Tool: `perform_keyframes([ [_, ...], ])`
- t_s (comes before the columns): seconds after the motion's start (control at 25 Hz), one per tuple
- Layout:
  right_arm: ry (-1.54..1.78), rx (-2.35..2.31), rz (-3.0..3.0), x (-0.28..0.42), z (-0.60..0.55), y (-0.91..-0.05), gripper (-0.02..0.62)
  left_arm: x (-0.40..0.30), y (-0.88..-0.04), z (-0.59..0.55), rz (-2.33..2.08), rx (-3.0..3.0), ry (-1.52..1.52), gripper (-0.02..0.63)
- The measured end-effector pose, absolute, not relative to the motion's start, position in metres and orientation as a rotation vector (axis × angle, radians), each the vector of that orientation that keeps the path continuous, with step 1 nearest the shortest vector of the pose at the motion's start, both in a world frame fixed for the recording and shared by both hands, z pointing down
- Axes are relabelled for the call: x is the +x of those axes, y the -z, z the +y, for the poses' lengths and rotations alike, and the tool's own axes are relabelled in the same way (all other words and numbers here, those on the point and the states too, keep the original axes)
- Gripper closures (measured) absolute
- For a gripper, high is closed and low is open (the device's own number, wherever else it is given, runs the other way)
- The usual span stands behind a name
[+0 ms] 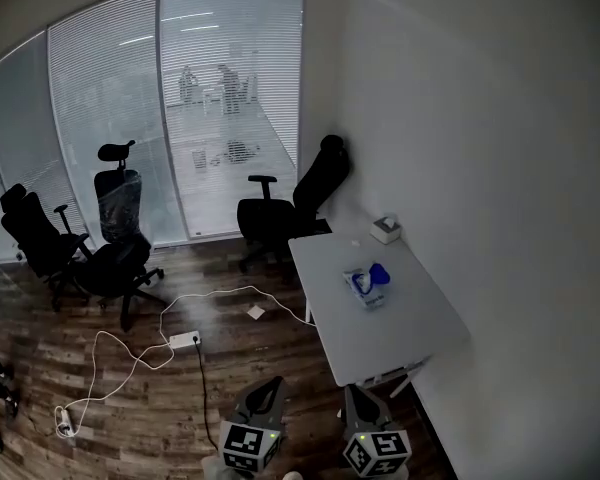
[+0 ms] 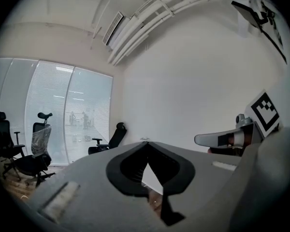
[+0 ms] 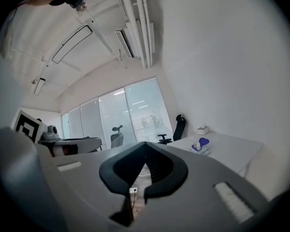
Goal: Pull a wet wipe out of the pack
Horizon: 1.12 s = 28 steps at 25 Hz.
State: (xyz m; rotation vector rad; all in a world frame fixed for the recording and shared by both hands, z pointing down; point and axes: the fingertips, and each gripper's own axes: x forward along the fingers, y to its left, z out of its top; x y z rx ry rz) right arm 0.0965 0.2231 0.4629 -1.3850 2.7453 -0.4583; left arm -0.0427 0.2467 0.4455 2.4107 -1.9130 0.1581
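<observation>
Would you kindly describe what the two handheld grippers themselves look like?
Both the left gripper and the right gripper have light grey bodies that taper to a point, with black pads lining the inside of the jaws. Each carries a cube of black-and-white square markers at its rear.

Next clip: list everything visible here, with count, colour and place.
table: one, white, along the right wall
wet wipe pack: one, blue and white, mid-table
small box: one, white, table's far end
office chairs: at least three, black; one at the table's far end, the others left by the glass wall
power strip: one, white, with cable, on the wood floor
left claw: grey, shut, empty
right claw: grey, shut, empty
</observation>
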Motion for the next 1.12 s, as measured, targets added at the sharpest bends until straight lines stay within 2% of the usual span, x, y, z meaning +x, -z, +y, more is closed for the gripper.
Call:
perform_keyframes([
  [0.24, 0.444, -1.387, 2.752, 0.07, 0.196, -0.466, 0.591, -0.079, -0.449, 0.223, -1.946, 2.37, -0.15, 0.601],
  [0.52, 0.522, -1.421, 2.75, 0.072, 0.176, -0.483, 0.591, -0.079, -0.466, 0.202, -1.907, 2.363, -0.175, 0.601],
  [1.12, 0.609, -1.251, 2.802, -0.009, 0.076, -0.505, 0.591, -0.156, -0.477, 0.134, -2.031, 2.228, -0.237, 0.601],
])
